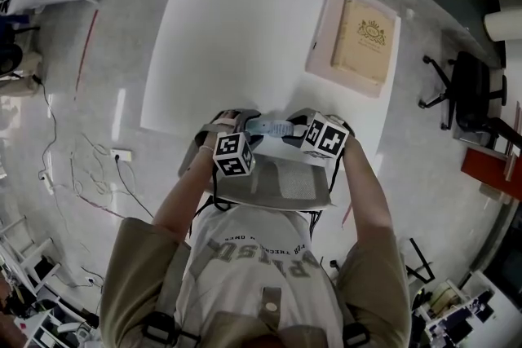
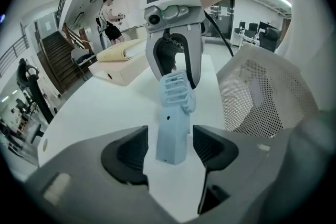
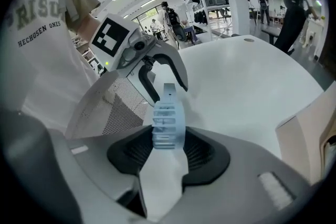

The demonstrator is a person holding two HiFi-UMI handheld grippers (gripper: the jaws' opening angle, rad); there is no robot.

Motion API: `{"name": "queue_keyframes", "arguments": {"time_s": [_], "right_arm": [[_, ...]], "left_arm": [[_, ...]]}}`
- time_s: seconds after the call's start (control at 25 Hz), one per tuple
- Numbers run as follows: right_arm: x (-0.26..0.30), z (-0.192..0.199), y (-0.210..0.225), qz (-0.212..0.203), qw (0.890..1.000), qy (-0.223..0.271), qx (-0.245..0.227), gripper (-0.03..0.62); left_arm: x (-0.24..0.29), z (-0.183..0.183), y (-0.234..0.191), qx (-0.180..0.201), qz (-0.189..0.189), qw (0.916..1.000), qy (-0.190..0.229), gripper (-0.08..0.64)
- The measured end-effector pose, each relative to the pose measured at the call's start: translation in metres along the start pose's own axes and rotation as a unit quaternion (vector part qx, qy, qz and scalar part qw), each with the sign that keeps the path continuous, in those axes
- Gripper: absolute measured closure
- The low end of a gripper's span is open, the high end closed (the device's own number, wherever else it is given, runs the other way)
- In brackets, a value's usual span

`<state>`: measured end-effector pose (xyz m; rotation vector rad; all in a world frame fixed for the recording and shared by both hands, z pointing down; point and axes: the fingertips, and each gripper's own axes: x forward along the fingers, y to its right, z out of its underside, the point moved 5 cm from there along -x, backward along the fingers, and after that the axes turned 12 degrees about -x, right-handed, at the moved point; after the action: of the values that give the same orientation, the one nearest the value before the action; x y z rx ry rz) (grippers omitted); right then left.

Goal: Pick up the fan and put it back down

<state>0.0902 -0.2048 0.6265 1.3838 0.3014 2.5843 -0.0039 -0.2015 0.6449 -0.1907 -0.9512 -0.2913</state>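
A light-blue hand-held fan lies just over the near edge of the white table, stretched between my two grippers. My right gripper is shut on its ribbed head, with both pads pressing on its sides. My left gripper is open around the fan's plain handle, with a gap showing on each side of it. In the head view the left gripper and the right gripper face each other from either end of the fan. The right gripper also shows in the left gripper view, beyond the fan.
A beige box with a gold emblem sits at the table's far right. A perforated grey chair back stands between the person and the table. A black office chair is on the floor to the right. Cables and a power strip lie left.
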Motion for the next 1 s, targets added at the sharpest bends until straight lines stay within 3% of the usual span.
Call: {"name": "queue_keyframes", "arguments": {"time_s": [0.32, 0.56, 1.0], "right_arm": [[0.004, 0.010, 0.008, -0.016, 0.999, 0.005, 0.028, 0.417], [0.004, 0.013, 0.011, -0.041, 0.998, 0.009, 0.056, 0.417], [0.004, 0.016, 0.017, -0.058, 0.994, 0.018, 0.096, 0.416]], "left_arm": [[0.001, 0.007, 0.009, 0.063, -0.008, 0.9978, -0.019, 0.290], [0.006, 0.007, 0.005, 0.089, -0.031, 0.9951, -0.030, 0.335], [0.010, 0.005, 0.003, 0.110, -0.046, 0.9918, -0.045, 0.346]]}}
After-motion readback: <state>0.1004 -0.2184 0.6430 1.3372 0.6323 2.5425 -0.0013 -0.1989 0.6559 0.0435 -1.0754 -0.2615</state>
